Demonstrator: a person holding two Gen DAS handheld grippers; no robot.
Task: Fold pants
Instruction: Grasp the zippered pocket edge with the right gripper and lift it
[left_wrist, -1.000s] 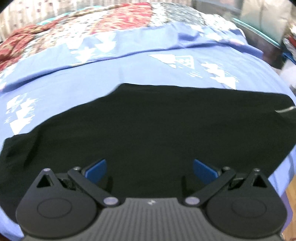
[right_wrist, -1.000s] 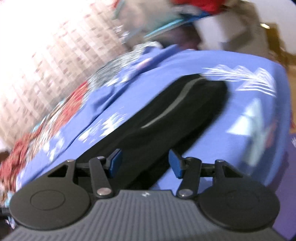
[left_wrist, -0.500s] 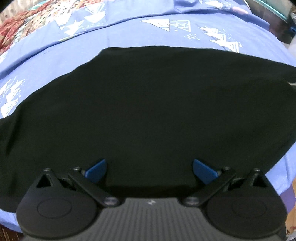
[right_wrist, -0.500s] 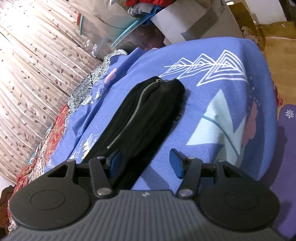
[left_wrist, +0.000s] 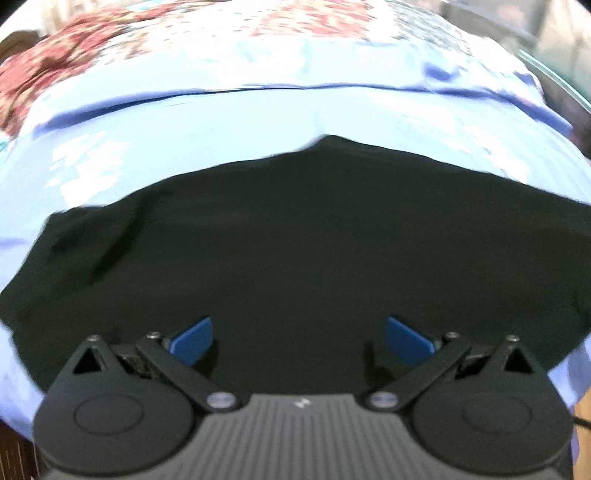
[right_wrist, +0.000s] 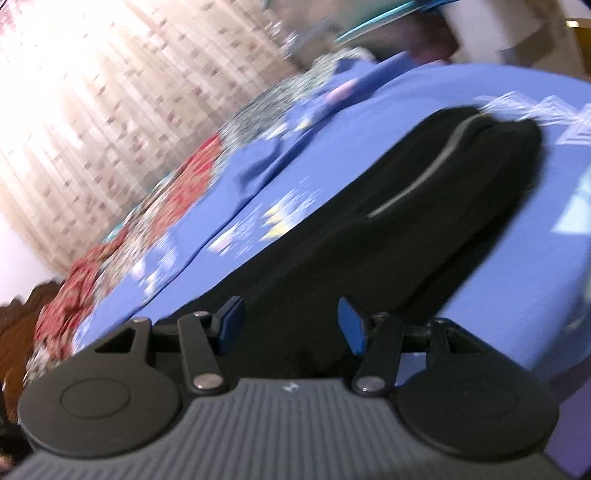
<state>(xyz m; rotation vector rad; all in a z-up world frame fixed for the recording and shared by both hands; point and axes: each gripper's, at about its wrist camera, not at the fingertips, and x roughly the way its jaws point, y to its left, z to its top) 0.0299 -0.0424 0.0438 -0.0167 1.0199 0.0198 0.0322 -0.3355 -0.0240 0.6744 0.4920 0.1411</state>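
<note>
Black pants (left_wrist: 295, 236) lie spread flat on a blue bedsheet (left_wrist: 221, 122). My left gripper (left_wrist: 299, 338) is open, its blue pads wide apart just over the near edge of the pants, holding nothing. In the right wrist view the pants (right_wrist: 388, 229) stretch away along the bed, with a silver zipper (right_wrist: 421, 173) near the far end. My right gripper (right_wrist: 290, 326) is open and empty, its pads on either side of the pants' near end. Both views are blurred.
A red and white patterned quilt (left_wrist: 92, 48) covers the far part of the bed. A pale curtain (right_wrist: 92, 92) hangs behind the bed. Stacked bins and boxes (right_wrist: 424, 22) stand past the far end. The bed's near edge drops to the floor (left_wrist: 581, 410).
The left gripper has pulled back and tilted up, so more sheet and quilt show. The right gripper has rolled and shifted over the pants' end. Both stay open.
</note>
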